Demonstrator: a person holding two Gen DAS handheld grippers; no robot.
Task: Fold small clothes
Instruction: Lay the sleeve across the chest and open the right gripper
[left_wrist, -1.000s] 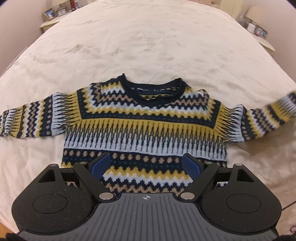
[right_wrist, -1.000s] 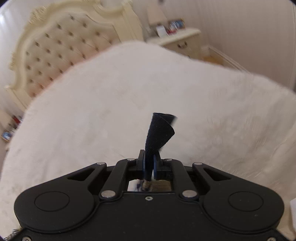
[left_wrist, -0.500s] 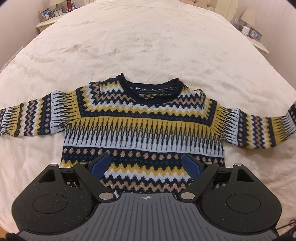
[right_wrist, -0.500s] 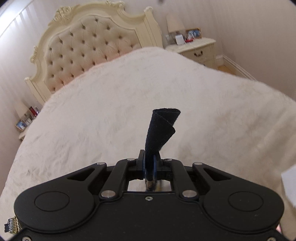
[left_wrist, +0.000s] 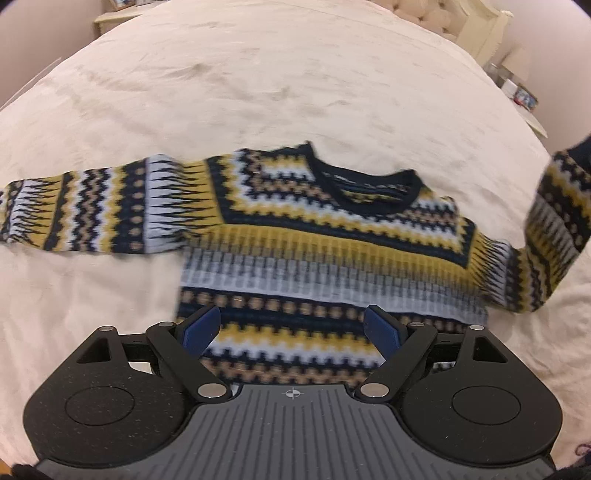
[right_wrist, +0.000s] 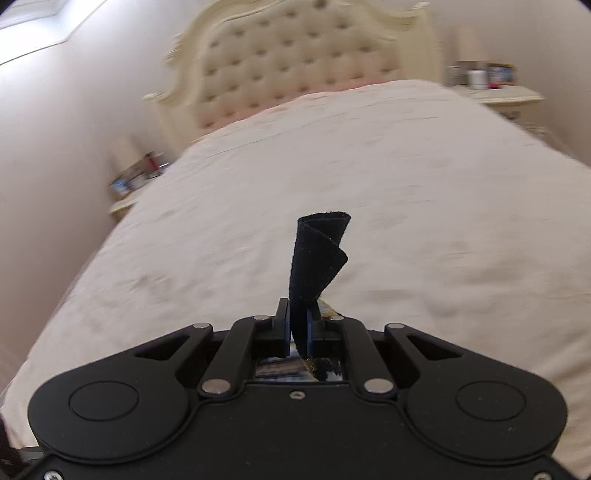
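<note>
A small knitted sweater (left_wrist: 325, 251) with navy, yellow, white and tan zigzag bands lies face up on the cream bedspread (left_wrist: 258, 92). Its one sleeve (left_wrist: 92, 210) stretches flat to the left. The other sleeve (left_wrist: 554, 221) is lifted off the bed at the right edge and bends upward. My left gripper (left_wrist: 293, 328) hovers open above the sweater's hem, nothing between its blue pads. My right gripper (right_wrist: 298, 325) is shut on the dark navy cuff (right_wrist: 317, 258) of that lifted sleeve, which curls up out of the fingers.
A tufted cream headboard (right_wrist: 295, 62) stands at the far end of the bed. Nightstands with small items flank it, one at the left (right_wrist: 136, 181) and one at the right (right_wrist: 491, 88). Bedspread extends widely beyond the sweater.
The right gripper has swung and risen with the cuff, so the right sleeve now stands up off the bed. The left gripper has shifted sideways over the hem, still open.
</note>
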